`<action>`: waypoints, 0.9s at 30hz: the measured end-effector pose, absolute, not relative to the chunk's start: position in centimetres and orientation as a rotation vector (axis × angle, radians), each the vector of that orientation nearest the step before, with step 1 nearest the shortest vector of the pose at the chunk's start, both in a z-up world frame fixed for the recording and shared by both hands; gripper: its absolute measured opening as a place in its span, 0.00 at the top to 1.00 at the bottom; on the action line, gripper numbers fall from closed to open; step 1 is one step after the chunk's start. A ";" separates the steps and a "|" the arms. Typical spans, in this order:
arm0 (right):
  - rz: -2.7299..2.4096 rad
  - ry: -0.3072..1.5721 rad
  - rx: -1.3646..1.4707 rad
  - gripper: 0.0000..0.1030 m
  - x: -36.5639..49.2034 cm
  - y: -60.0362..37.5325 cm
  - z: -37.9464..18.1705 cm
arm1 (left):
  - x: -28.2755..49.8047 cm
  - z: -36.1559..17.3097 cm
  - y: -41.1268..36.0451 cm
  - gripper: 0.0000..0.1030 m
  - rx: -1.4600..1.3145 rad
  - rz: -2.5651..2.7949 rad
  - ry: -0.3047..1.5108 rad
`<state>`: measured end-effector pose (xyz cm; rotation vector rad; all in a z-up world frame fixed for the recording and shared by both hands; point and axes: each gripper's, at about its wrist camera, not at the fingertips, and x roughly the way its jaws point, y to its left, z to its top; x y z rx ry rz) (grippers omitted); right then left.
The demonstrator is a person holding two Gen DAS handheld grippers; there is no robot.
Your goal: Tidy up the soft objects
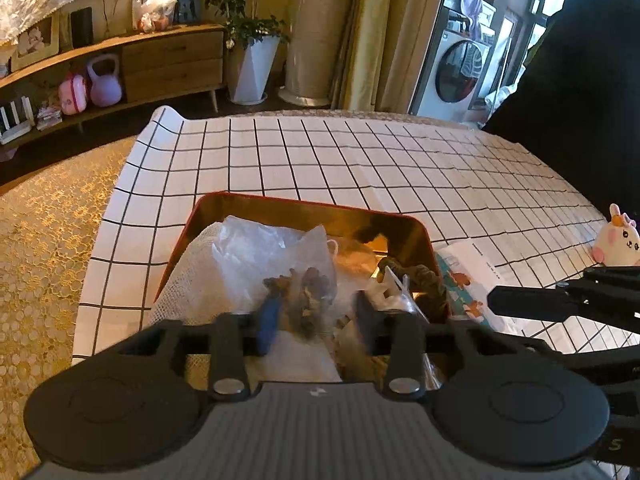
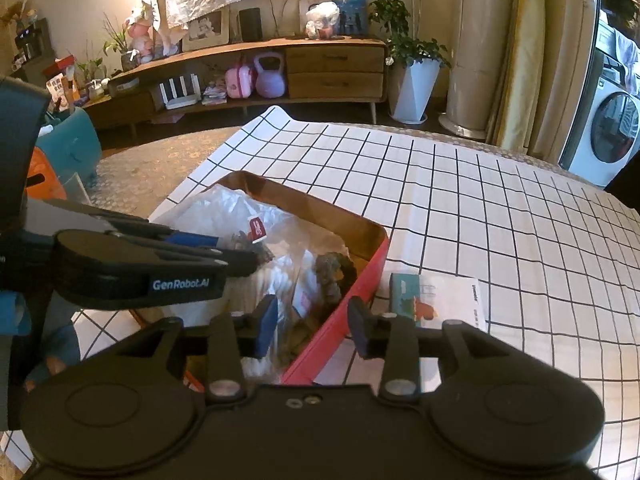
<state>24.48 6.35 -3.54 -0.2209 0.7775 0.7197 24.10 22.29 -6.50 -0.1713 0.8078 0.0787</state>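
Observation:
A red tin box (image 1: 416, 227) (image 2: 376, 258) with a gold inside stands on the checked cloth. It holds white mesh (image 1: 188, 268), clear plastic bags and a brown-grey soft toy (image 2: 334, 272). My left gripper (image 1: 316, 314) is open over the box, its jaws either side of a clear bag of dried brown bits (image 1: 308, 288). It also shows in the right wrist view (image 2: 244, 258) from the side. My right gripper (image 2: 312, 320) is open over the box's near right rim. A white plush bunny (image 1: 618, 240) sits on the cloth at far right.
A printed paper packet (image 2: 436, 300) (image 1: 472, 276) lies on the cloth just right of the box. The checked cloth (image 2: 480, 208) stretches far and right. A wooden sideboard, a potted plant and a washing machine stand beyond. A yellow lace rug lies left.

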 end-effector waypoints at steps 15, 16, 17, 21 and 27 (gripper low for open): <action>0.765 0.703 -0.127 0.43 21.5 0.8 -0.2 | 19.4 -3.0 20.2 0.33 -0.124 0.078 0.733; 0.766 0.695 -0.126 0.43 21.2 0.3 0.1 | 19.0 -2.7 20.0 0.33 -0.124 0.075 0.730; 0.767 0.686 -0.123 0.42 20.8 -0.1 0.3 | 18.6 -2.4 19.8 0.33 -0.123 0.072 0.723; 0.778 0.657 -0.094 0.39 19.7 -1.5 1.2 | 16.9 -1.3 18.7 0.33 -0.113 0.063 0.693; 0.787 0.613 -0.068 0.35 17.9 -3.2 2.4 | 14.6 0.4 16.7 0.33 -0.102 0.092 0.661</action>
